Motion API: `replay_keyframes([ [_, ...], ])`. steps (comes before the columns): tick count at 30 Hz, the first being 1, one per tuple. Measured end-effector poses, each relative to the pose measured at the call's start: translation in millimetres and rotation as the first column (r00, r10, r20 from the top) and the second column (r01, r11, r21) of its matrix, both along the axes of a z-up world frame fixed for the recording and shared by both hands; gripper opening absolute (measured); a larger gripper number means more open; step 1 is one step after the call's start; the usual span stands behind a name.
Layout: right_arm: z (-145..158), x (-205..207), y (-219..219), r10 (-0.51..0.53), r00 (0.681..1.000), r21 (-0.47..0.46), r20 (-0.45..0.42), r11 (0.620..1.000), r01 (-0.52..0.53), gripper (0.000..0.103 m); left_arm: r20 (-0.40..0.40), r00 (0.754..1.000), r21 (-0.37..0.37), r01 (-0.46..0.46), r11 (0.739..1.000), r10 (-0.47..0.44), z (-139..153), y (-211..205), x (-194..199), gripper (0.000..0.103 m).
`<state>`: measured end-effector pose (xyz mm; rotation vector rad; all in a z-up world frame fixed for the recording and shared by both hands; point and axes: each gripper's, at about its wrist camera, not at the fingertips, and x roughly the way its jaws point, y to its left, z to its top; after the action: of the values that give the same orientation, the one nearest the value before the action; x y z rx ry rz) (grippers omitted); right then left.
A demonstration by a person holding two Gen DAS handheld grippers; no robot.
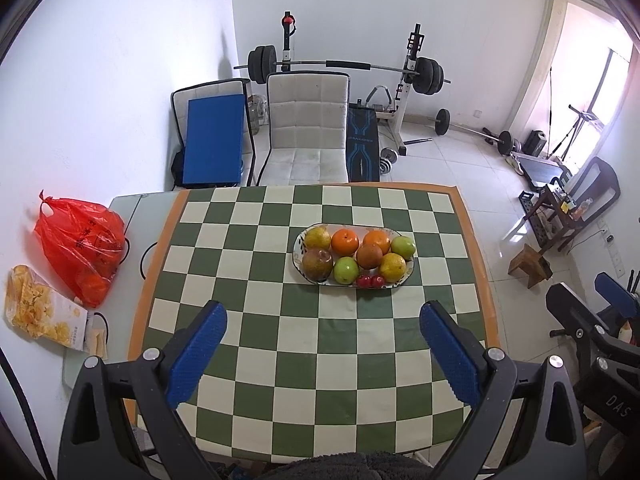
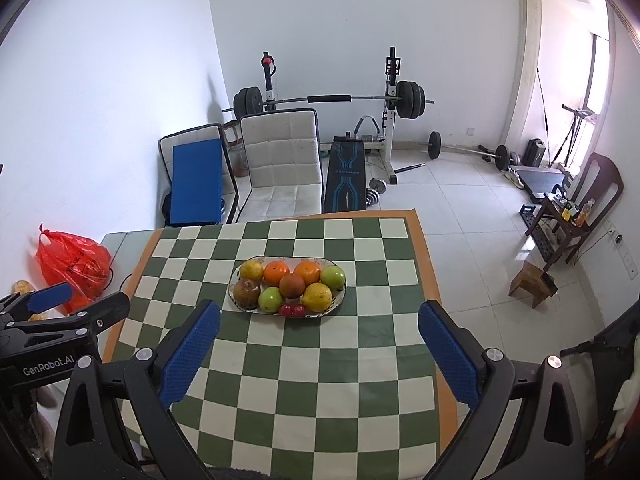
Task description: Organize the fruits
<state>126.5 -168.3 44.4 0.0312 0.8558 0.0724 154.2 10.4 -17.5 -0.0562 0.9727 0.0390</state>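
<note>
Hovering Over a Full Plate

Both sets of tongs hang spread and empty above the checkered surface: left tongs (image 1: 323, 322), right tongs (image 2: 319, 320). Ahead of them, well apart, sits the oval plate (image 1: 301, 249) mid-surface, long axis running left to right across the view, fruit (image 1: 369, 255) packed tight. My call: pick an edge piece first, approach from above, close gently; the small red ones (image 1: 370, 281) at the near rim could roll.
</note>
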Motion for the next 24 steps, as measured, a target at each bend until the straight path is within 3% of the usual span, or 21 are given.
replay_keyframes([
  [24, -130, 106, -6, -0.033, 0.993, -0.058, -0.109, 0.998, 0.027, 0.101, -0.075, 0.996, 0.101, -0.049, 0.994, 0.057, -97, 3, 73, 0.101],
])
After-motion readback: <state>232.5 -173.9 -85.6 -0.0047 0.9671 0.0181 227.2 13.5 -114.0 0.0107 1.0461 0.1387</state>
